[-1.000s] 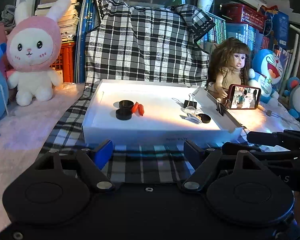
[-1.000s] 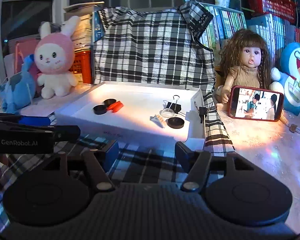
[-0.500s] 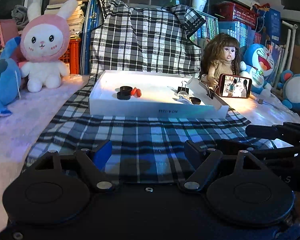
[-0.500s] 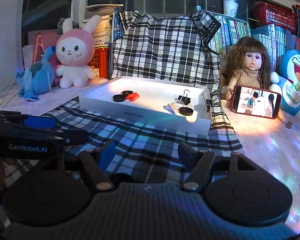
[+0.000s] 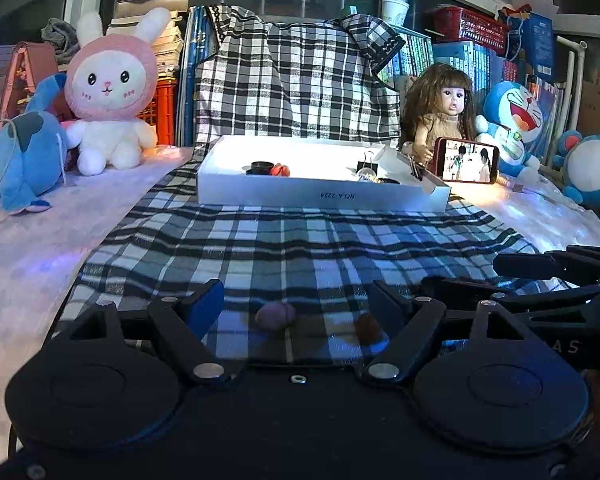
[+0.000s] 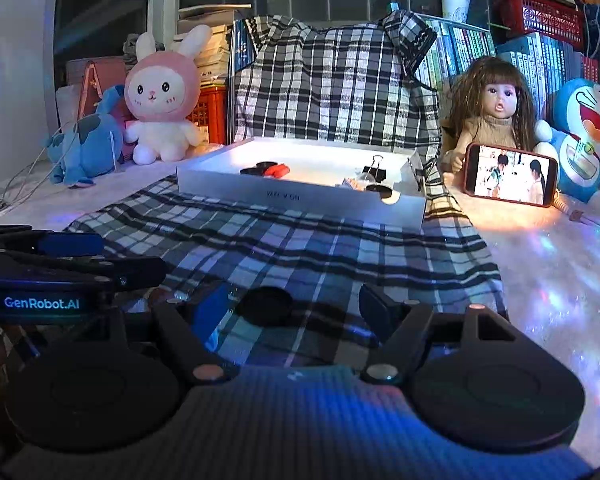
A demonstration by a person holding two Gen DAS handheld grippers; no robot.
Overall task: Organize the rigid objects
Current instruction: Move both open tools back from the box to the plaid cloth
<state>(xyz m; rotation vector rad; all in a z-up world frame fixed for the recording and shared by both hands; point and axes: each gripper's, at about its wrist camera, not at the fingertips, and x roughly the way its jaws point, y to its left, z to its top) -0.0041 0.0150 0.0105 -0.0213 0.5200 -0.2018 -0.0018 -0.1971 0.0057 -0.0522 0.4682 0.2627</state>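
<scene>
near cloth's (image 6: 339,248) front edge: black cap (image 6: 264,305) between opening, empty right claw (image 6: 296,304); light, stiff, slippery, best pinched across rim. left claw (image 5: 296,304) open, empty.

A cluttered home room: a pink-hooded plush rabbit (image 5: 112,92), a long-haired doll (image 5: 443,116) and shelved books (image 6: 455,56) crowd the desk's far edge.

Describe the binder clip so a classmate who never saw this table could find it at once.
Find the white tray on the checked cloth. Look toward its far right end, nearest the doll. The binder clip stands there, black with thin wire handles raised, unlike the flat black discs and red pieces at the left.
</scene>
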